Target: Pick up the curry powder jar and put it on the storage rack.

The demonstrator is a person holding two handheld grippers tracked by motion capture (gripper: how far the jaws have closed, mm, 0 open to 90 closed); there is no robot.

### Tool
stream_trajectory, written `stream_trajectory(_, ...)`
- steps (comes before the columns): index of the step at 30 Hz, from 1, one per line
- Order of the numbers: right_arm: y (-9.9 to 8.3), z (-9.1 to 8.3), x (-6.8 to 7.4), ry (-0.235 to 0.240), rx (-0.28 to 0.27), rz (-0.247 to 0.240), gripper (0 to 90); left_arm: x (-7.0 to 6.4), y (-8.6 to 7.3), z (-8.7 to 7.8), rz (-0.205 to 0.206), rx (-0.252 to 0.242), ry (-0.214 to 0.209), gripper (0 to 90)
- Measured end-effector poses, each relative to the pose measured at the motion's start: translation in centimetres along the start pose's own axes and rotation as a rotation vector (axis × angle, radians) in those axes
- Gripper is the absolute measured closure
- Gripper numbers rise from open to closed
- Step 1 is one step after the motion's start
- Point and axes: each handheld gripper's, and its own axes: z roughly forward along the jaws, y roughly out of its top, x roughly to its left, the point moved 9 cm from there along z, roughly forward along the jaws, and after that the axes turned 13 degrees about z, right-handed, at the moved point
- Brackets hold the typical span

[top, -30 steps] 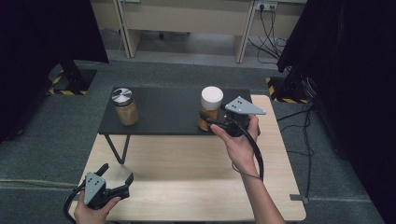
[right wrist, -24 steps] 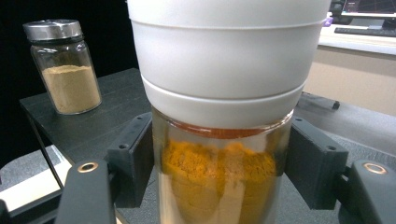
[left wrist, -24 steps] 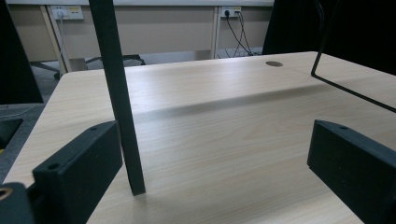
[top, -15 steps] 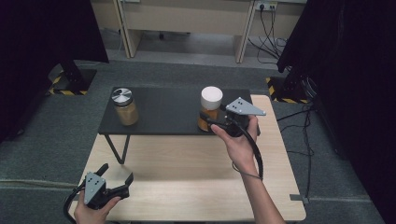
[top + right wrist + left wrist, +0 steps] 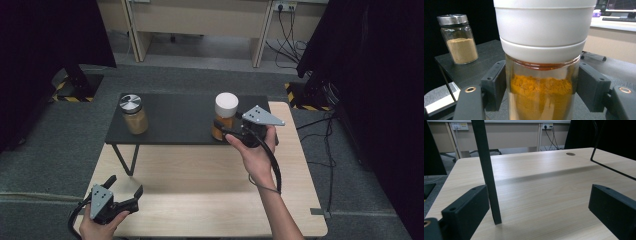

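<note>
A glass jar of orange powder with a white lid (image 5: 225,116) stands on the black raised shelf (image 5: 175,122), near its right end. My right gripper (image 5: 223,131) is shut on it. In the right gripper view both black jaws press the glass of the jar (image 5: 541,100) below the lid. A second jar with a silver lid and tan powder (image 5: 133,114) stands at the shelf's left end, also visible as the silver-lidded jar (image 5: 460,40). My left gripper (image 5: 123,188) hovers low over the wooden table (image 5: 200,195) at the front left, open and holding nothing.
In the left gripper view, the shelf's thin black leg (image 5: 487,175) stands between the wide-apart jaws, close to the left one. A wire leg (image 5: 609,167) rises at the right. Dark curtains, desks and floor cables surround the table.
</note>
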Motion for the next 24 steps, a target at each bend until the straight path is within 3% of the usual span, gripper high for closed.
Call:
stream_trajectory(5, -0.3, -0.1, -0.1, 0.003, -0.016, 0.001, 29.1, 0.1, 0.1, -0.1, 0.004, -0.001, 0.000, 2.1)
stream_trajectory(6, -0.5, -0.1, -0.1, 0.009, -0.031, 0.014, 23.7, 0.1, 0.1, -0.1, 0.004, -0.001, 0.000, 2.1)
stream_trajectory(14, -0.8, -0.2, 0.4, 0.010, -0.064, 0.014, 14.3, 0.0, 0.2, -0.2, 0.002, -0.007, -0.001, 2.1)
stream_trajectory(24, -0.8, -0.6, 0.9, -0.001, -0.049, 0.013, 7.1, 0.0, 0.3, -0.3, 0.001, -0.013, -0.002, 2.1)
